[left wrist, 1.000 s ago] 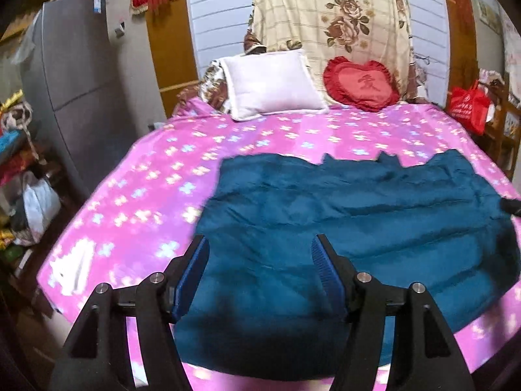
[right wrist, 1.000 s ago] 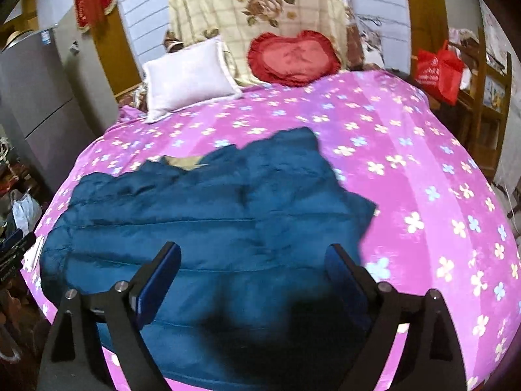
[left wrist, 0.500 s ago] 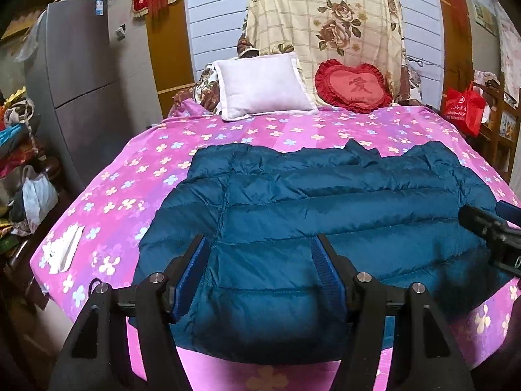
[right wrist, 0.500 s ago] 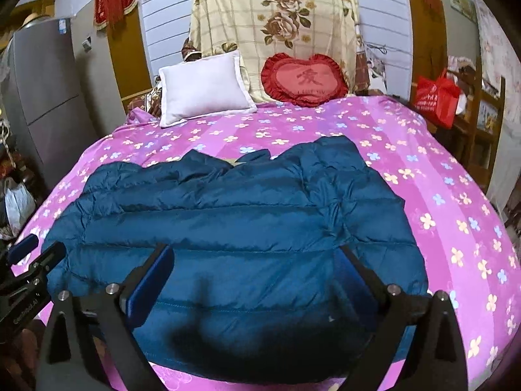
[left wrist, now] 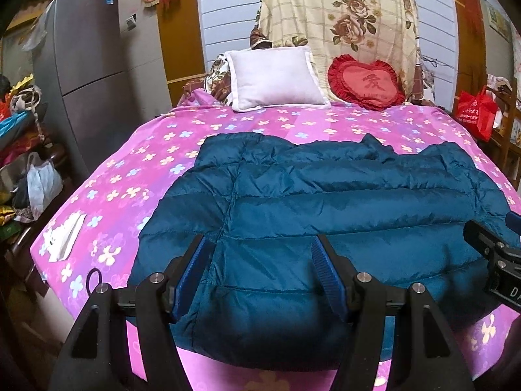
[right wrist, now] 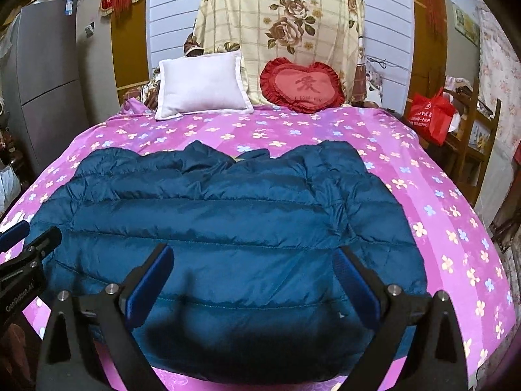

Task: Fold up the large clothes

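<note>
- Lying spread flat across the near half of the bed, the dark teal quilted puffer jacket has its hem toward 6 o'clock and its collar toward 12 o'clock.
- Hanging over the hem, the left gripper has its blue-padded fingers parted with nothing clamped between them.
- The right gripper hovers over the hem toward 3 o'clock of the left one; its jaws have just been opening and now stand wide, pads clear of the fabric.
- Under the jacket lies the pink flower-print bedsheet.
- At 12 o'clock, a white square pillow stands beside a red heart-shaped cushion.
- A grey refrigerator stands at 10 o'clock, a red shopping bag at 2 o'clock.
</note>
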Demonstrator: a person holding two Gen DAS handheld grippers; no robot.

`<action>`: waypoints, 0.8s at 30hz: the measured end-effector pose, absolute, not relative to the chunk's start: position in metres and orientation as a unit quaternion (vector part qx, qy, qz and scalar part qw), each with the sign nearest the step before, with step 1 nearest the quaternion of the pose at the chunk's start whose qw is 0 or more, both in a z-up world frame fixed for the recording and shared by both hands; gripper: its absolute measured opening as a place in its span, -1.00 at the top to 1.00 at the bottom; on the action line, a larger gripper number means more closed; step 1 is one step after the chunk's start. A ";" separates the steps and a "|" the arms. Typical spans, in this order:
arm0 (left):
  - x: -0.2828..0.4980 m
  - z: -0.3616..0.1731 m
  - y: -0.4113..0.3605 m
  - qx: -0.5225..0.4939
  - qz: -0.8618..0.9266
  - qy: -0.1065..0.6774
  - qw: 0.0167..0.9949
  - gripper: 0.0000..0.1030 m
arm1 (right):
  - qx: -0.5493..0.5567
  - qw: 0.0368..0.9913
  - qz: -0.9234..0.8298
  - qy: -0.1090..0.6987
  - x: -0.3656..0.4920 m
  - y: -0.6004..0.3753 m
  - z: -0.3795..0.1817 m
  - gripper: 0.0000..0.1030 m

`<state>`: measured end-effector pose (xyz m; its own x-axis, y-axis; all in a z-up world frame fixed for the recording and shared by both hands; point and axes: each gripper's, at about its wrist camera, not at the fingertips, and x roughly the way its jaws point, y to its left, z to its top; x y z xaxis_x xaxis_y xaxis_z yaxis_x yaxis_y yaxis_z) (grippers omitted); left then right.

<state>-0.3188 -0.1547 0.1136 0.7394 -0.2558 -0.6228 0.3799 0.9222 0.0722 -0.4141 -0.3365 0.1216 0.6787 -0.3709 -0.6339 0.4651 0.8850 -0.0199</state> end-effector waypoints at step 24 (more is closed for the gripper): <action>-0.314 0.109 -0.155 0.090 -0.169 0.320 0.928 0.10 | 0.078 0.912 -0.221 0.337 -0.405 -0.333 0.113 -0.94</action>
<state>-0.3140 -0.1550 0.1092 0.7390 -0.2556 -0.6234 0.3703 0.9270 0.0589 -0.4051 -0.3326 0.1126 0.6758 -0.3508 -0.6482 0.4552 0.8904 -0.0073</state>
